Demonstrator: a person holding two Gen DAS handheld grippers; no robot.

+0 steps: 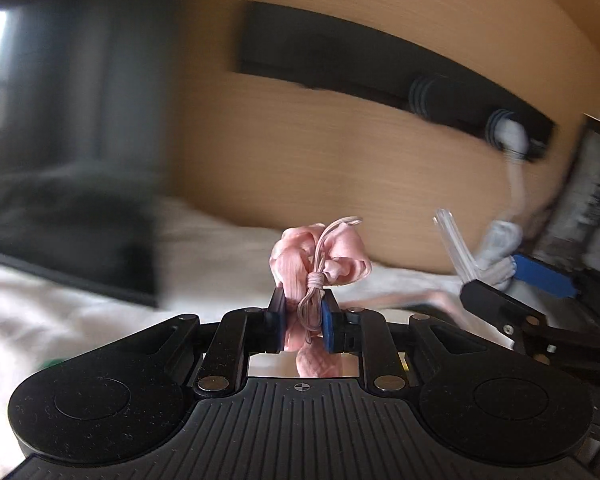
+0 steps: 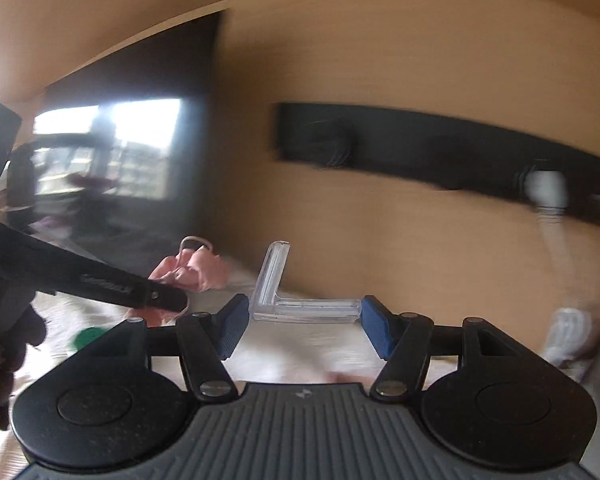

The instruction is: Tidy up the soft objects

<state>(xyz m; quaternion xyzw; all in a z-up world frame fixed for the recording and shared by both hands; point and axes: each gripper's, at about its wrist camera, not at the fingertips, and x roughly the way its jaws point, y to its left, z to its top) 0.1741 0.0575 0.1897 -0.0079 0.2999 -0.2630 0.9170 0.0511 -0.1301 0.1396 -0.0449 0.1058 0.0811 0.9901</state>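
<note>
Pink cloth (image 1: 320,256): we hold it up over the white bed (image 1: 80,300), its cord hanging down.
Left tongs (image 1: 303,320): squeezed tight on the cloth.
Right tongs (image 2: 300,322): wide open, holding nothing; a clear corner piece (image 2: 300,304) sits between the tips.
Which way: the cloth is up and left of our right tongs.
Writing: small words on the left tongs, too blurry to read.

A bedroom at home: white bedding (image 1: 204,248) fills the lower frame below a wood-panelled wall (image 1: 320,152), with a bright window (image 2: 112,148) at middle left.
</note>
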